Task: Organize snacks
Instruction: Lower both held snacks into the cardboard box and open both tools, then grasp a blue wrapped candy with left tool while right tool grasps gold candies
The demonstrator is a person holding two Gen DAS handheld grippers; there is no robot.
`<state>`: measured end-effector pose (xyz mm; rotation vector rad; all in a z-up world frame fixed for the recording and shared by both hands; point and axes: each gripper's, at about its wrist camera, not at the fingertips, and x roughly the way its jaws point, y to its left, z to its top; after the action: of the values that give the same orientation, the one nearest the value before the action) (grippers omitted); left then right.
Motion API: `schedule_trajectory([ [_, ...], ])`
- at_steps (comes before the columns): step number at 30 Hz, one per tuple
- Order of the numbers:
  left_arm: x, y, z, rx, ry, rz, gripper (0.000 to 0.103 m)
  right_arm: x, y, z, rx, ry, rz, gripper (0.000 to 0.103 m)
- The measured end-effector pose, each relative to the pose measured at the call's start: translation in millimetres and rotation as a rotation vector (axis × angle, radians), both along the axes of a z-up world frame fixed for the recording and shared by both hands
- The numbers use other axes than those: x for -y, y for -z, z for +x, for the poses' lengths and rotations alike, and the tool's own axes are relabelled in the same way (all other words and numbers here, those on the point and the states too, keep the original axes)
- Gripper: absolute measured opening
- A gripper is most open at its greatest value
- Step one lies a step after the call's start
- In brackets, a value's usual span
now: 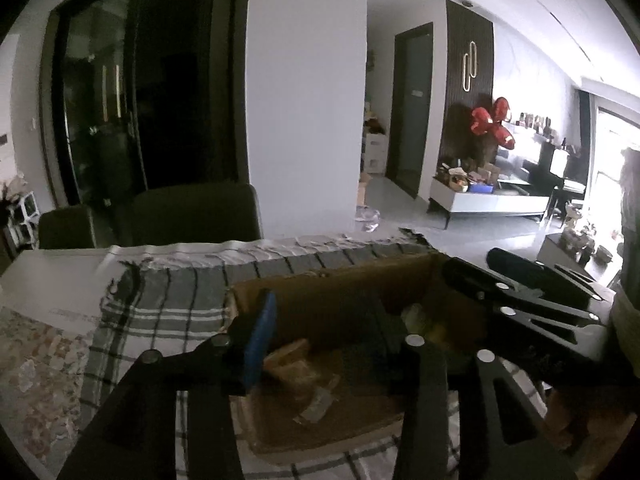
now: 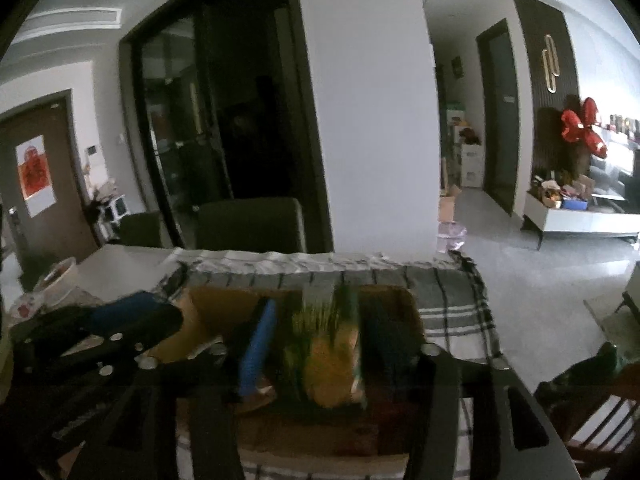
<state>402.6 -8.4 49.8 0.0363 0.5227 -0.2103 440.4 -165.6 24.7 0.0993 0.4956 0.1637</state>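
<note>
A brown cardboard box stands on a checked cloth. My left gripper is open over the box, its blue-padded left finger near the box's left wall; tan snack packets lie on the box floor between its fingers. My right gripper hangs over the same box, its fingers either side of a green and yellow snack bag; motion blur hides whether the pads touch the bag. The right gripper also shows at the right of the left wrist view.
Two dark chairs stand behind the table. A white paper lies at the table's left. A bowl sits at the far left in the right wrist view. A wooden chair is at the right. The table's far edge is close behind the box.
</note>
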Motion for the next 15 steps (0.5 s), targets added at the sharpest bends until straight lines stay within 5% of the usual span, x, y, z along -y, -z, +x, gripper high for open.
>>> schedule_trajectory([
  [15, -15, -17, -81, 0.103, -0.012, 0.047, 0.066, -11, -11, -75, 0.053, -0.042, 0.031, 0.057],
])
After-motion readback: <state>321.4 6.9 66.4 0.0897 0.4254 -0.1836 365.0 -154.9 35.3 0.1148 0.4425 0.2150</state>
